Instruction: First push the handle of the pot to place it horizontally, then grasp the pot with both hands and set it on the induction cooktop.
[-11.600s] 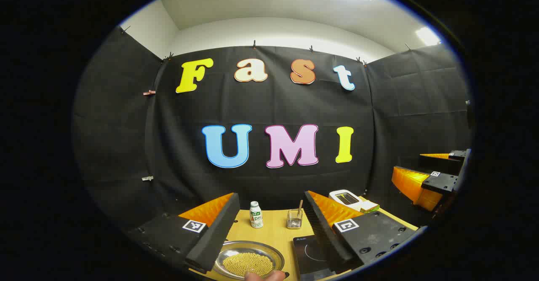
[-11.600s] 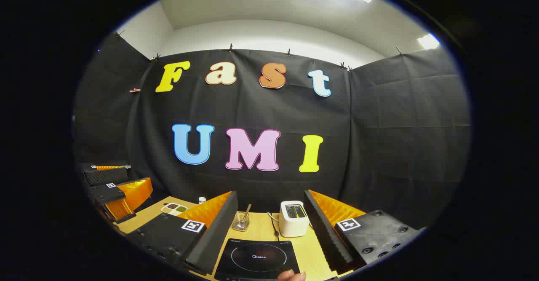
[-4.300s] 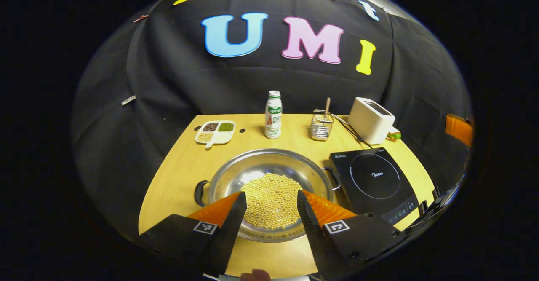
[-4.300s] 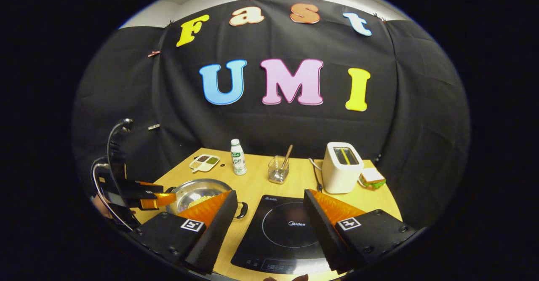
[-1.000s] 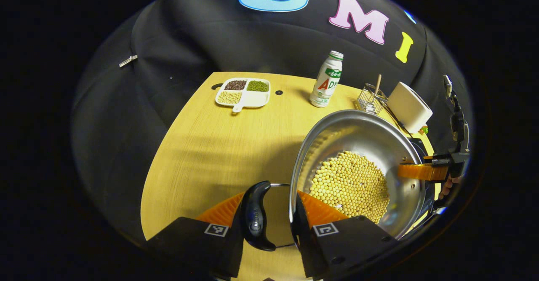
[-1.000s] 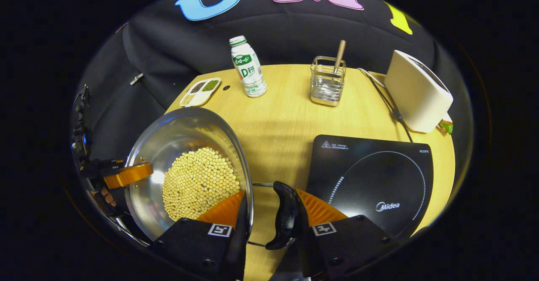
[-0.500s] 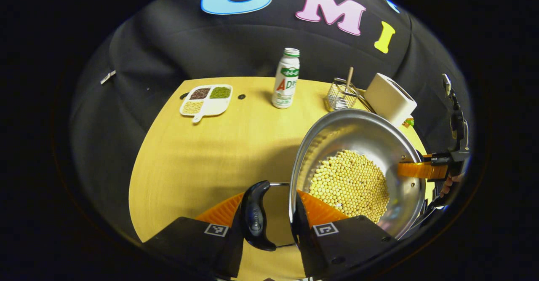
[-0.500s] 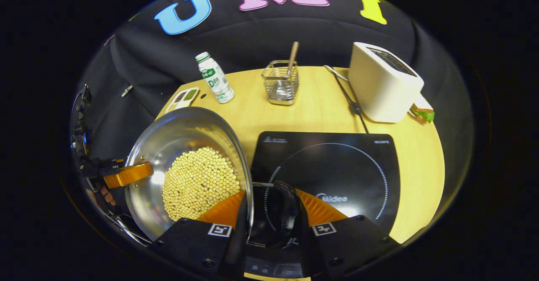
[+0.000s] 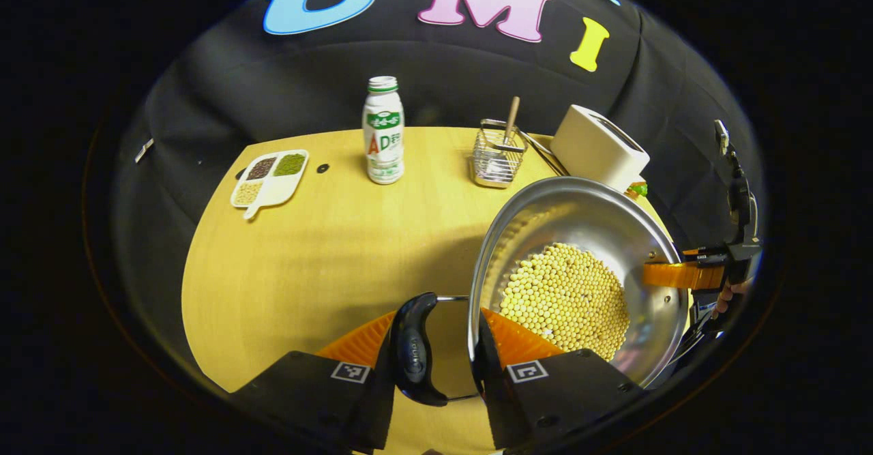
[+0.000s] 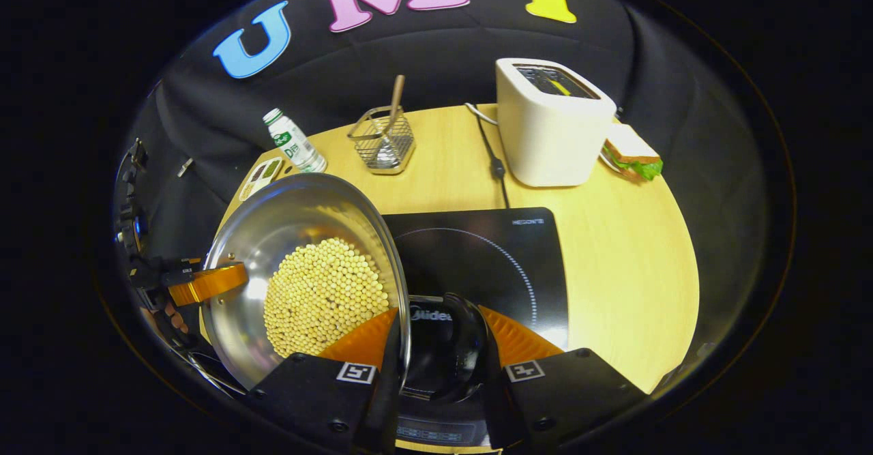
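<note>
Left gripper view: the left gripper (image 9: 433,346) is clamped on the pot's (image 9: 580,216) black loop handle (image 9: 411,349). The right gripper (image 10: 436,349) pinches the opposite handle (image 10: 455,353), holding the pot partly over the induction cooktop (image 10: 505,250). The shiny steel pot carries round yellow beans (image 10: 320,295). Behind the cooktop stand a white toaster (image 10: 549,124), wire basket (image 10: 383,142) and bottle (image 10: 294,142).
</note>
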Tool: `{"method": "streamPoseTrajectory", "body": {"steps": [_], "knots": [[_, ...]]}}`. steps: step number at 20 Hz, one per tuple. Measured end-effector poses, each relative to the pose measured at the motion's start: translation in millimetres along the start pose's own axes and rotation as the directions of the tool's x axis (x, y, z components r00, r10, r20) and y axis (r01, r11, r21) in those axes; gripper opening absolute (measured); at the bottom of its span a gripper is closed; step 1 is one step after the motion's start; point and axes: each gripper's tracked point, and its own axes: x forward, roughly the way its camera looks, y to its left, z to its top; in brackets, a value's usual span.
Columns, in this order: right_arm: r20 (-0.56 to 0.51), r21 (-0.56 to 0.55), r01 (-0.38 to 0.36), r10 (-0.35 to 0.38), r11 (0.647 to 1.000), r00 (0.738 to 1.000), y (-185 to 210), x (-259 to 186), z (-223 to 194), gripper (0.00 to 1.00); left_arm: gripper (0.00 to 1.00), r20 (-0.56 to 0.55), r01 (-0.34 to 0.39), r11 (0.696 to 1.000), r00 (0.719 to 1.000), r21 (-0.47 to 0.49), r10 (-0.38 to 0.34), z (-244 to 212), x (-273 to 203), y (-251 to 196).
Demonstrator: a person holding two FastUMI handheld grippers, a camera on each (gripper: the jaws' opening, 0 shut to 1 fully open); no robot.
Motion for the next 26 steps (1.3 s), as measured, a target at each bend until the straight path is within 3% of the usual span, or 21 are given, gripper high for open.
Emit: {"method": "streamPoseTrajectory", "body": {"steps": [2, 5, 6, 7, 13, 19, 20, 21, 22, 26], "knots": [[0.004, 0.005, 0.012, -0.012, 1.000, 1.000, -18, -2, 3, 0.50, 0.58, -0.002, 0.011, 1.000, 1.000, 0.005, -0.011, 4, 8, -18], [0.006, 0.013, 0.023, -0.023, 1.000, 1.000, -41, -5, 5, 0.54, 0.56, -0.005, 0.025, 1.000, 1.000, 0.014, -0.025, 8, 17, -40], [0.005, 0.015, 0.026, -0.026, 1.000, 1.000, -48, -6, 5, 0.50, 0.56, -0.005, 0.028, 0.999, 1.000, 0.016, -0.028, 9, 19, -46], [0.004, 0.017, 0.028, -0.028, 0.999, 1.000, -55, -7, 5, 0.54, 0.58, -0.007, 0.031, 0.999, 1.000, 0.020, -0.031, 10, 21, -53], [0.003, 0.035, 0.036, -0.036, 0.999, 0.999, -88, -8, 6, 0.54, 0.58, -0.016, 0.039, 0.999, 0.999, 0.031, -0.039, 14, 37, -84], [-0.004, 0.041, 0.034, -0.034, 0.999, 0.999, -104, -4, 5, 0.54, 0.58, -0.021, 0.034, 0.999, 0.999, 0.031, -0.033, 15, 46, -98], [-0.004, 0.042, 0.034, -0.034, 0.999, 0.999, -105, -3, 5, 0.50, 0.58, -0.022, 0.033, 0.999, 0.999, 0.029, -0.032, 14, 48, -98], [-0.004, 0.042, 0.033, -0.033, 0.999, 0.999, -106, -2, 5, 0.54, 0.58, -0.020, 0.032, 0.999, 0.999, 0.029, -0.031, 15, 49, -99], [-0.006, 0.044, 0.032, -0.031, 0.999, 0.999, -107, -1, 4, 0.50, 0.58, -0.020, 0.031, 0.999, 0.999, 0.028, -0.030, 14, 50, -100], [-0.001, 0.041, 0.036, -0.036, 0.999, 0.999, -108, 1, 4, 0.54, 0.58, -0.025, 0.034, 0.999, 0.999, 0.006, -0.034, 10, 55, -99]]}}
